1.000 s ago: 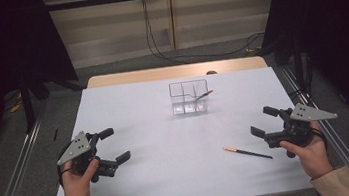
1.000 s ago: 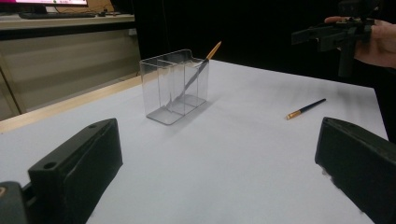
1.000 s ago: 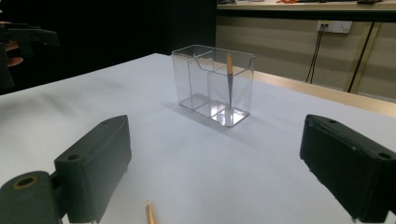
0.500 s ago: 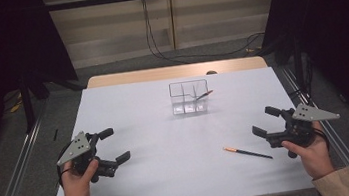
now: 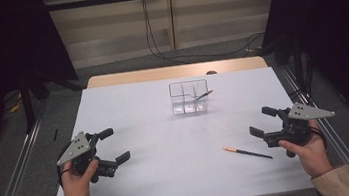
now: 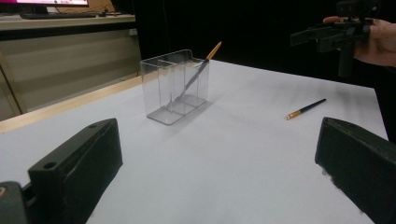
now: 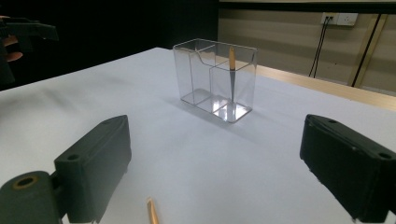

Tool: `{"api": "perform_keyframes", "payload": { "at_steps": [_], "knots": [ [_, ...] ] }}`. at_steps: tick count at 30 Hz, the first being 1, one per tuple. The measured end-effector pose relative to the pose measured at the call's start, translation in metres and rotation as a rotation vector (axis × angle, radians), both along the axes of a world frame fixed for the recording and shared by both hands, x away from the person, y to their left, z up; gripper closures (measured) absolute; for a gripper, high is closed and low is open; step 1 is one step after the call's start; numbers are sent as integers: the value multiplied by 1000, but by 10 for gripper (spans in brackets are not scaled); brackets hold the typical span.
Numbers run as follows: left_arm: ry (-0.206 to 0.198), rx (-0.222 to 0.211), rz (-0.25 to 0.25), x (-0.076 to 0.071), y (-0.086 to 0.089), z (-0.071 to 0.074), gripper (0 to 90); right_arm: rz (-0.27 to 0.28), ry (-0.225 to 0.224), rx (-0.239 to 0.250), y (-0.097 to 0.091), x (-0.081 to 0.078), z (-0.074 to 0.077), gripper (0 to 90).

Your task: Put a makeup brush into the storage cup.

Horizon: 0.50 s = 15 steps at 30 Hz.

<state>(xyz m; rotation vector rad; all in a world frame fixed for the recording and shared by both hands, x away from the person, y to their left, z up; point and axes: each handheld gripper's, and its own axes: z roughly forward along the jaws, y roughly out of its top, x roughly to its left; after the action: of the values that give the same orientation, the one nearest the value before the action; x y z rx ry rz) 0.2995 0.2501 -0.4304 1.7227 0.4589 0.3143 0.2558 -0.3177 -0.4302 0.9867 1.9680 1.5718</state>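
A clear plastic organiser box with compartments stands on the white table past its middle; it also appears in the left gripper view and the right gripper view. One brush leans inside its right compartment, orange tip up. A second brush lies flat on the table, just left of my right gripper, with its orange end between that gripper's jaws at the frame bottom. My left gripper is held at the near left. Both stand open, holding nothing.
The white table sheet ends at a wooden strip at the far edge. Metal rails run along both sides. Cables lie on the floor behind. The other hand's gripper shows far right in the left gripper view.
My right gripper has drifted slightly right and toward the near edge. The left gripper, the box and both brushes stay where they were.
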Motion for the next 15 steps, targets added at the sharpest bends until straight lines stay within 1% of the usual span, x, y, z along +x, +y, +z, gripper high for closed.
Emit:
{"api": "perform_keyframes", "payload": {
  "at_steps": [4, 8, 15],
  "knots": [
    [1, -4, 3, 0, 0, 0, 5, 6, 14, -9, 2, 1, 0, 82],
    [2, -5, 4, 0, 0, 0, 5, 9, 19, -22, 3, 2, 1, 83],
    [-1, -5, 6, 0, 1, 1, 5, 18, 60, -44, 5, 3, 0, 85]
  ]
}}
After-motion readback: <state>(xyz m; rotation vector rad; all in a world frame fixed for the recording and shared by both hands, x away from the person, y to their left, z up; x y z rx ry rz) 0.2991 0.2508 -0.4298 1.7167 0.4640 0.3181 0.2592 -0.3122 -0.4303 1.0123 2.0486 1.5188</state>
